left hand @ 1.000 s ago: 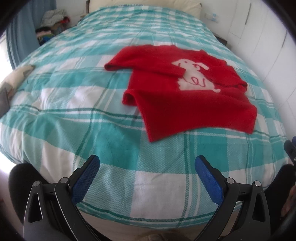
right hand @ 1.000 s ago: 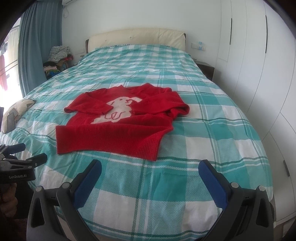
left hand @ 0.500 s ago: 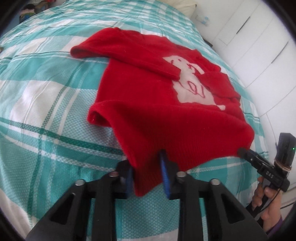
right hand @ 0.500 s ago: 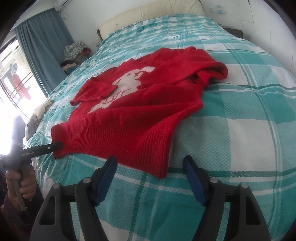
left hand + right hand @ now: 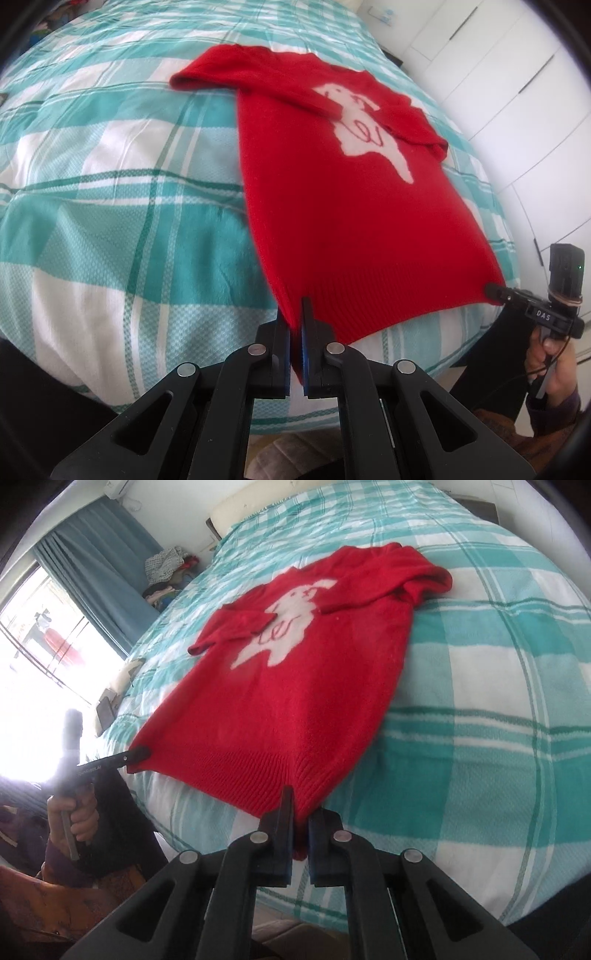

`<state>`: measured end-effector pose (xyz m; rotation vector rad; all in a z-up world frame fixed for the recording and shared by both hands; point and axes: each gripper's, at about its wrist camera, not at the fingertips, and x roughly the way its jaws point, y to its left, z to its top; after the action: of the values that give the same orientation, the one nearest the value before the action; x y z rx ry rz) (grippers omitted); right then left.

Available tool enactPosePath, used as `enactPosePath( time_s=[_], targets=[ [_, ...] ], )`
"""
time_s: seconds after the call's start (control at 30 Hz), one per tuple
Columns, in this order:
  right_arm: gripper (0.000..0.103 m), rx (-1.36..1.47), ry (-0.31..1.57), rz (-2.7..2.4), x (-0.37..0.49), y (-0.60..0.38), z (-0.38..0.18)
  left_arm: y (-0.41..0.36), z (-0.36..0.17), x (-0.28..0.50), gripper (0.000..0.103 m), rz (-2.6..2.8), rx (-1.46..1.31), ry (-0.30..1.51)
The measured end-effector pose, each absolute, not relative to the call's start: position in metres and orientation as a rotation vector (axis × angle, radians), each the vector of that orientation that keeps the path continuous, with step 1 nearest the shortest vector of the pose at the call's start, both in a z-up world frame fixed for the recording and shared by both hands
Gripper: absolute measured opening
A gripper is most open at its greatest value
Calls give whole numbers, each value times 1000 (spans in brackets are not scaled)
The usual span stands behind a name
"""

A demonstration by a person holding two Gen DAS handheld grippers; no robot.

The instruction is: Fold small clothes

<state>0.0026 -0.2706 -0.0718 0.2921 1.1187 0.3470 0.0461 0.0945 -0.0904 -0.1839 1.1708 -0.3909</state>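
Observation:
A red sweater (image 5: 351, 206) with a white dog motif lies flat on the bed, sleeves folded over its chest, hem toward me. My left gripper (image 5: 294, 310) is shut on the hem's left corner, red knit pinched between its blue pads. In the right wrist view the sweater (image 5: 295, 701) runs away from my right gripper (image 5: 301, 801), whose jaws are closing and pinch the hem's right corner. Each gripper shows in the other's view: the right gripper (image 5: 495, 290) at the far hem corner, the left gripper (image 5: 138, 755) likewise.
The teal and white checked bedspread (image 5: 110, 221) covers the whole bed and drops off at the near edge. White wardrobe doors (image 5: 517, 92) stand on the right. A blue curtain (image 5: 92, 572), a clothes pile (image 5: 166, 565) and a window are on the left. A person's hand (image 5: 74, 812) holds the handle.
Both grippers came down to the sweater's hem and went from wide open to shut on its two corners. The hem now lies pulled straight between them.

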Motion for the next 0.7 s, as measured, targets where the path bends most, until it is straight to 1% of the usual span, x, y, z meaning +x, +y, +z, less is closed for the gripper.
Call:
enactPosePath(
  time_s=[0.13, 0.27, 0.47, 0.7],
  targets=[
    [4, 299, 1203, 265, -1, -275, -97, 96, -96, 45, 2, -356, -179, 1186],
    [4, 278, 1204, 222, 1, -279, -102, 92, -103, 43, 2, -335, -131, 1191],
    [3, 297, 1224, 201, 8, -282, -124, 96, -121, 45, 2, -329, -176, 1197],
    [4, 272, 1204, 194, 3, -277, -123, 93, -114, 35, 7, -302, -156, 1147]
  ],
)
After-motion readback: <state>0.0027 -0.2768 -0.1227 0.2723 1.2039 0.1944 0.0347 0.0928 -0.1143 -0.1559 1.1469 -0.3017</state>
